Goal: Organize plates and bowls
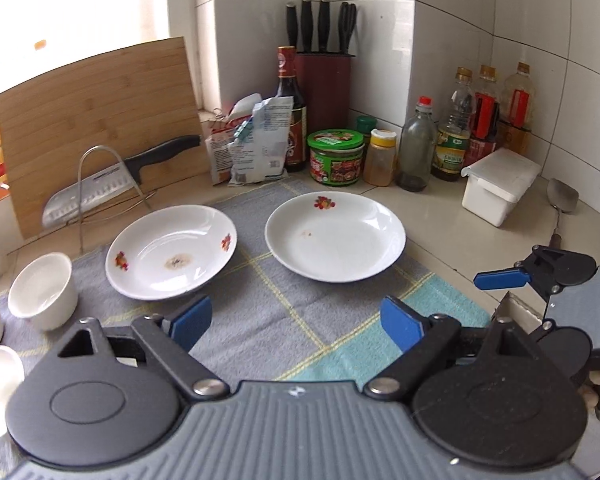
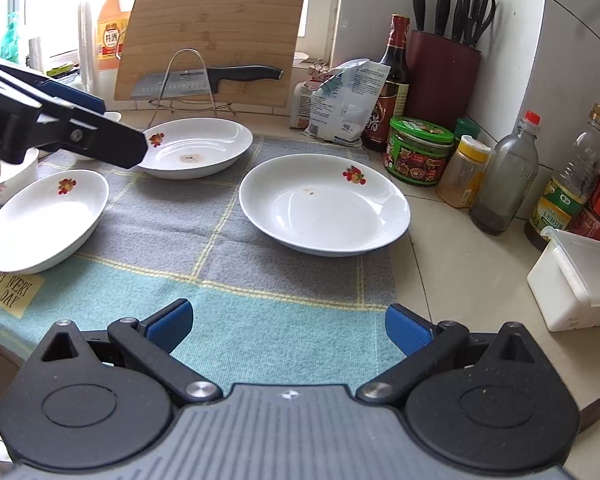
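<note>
On the grey-and-teal checked cloth point(image 2: 284, 280) lie three white flowered plates: one point(image 2: 324, 204) toward the condiment jars, one point(image 2: 198, 146) before the bamboo cutting board point(image 2: 216, 36), and one point(image 2: 44, 220) at the cloth's left edge. White bowls point(image 1: 44, 290) stand beside the cloth. Both the left gripper point(image 1: 296, 322) and the right gripper point(image 2: 288, 326) hover above the cloth with jaws spread wide, nothing between their blue pads.
</note>
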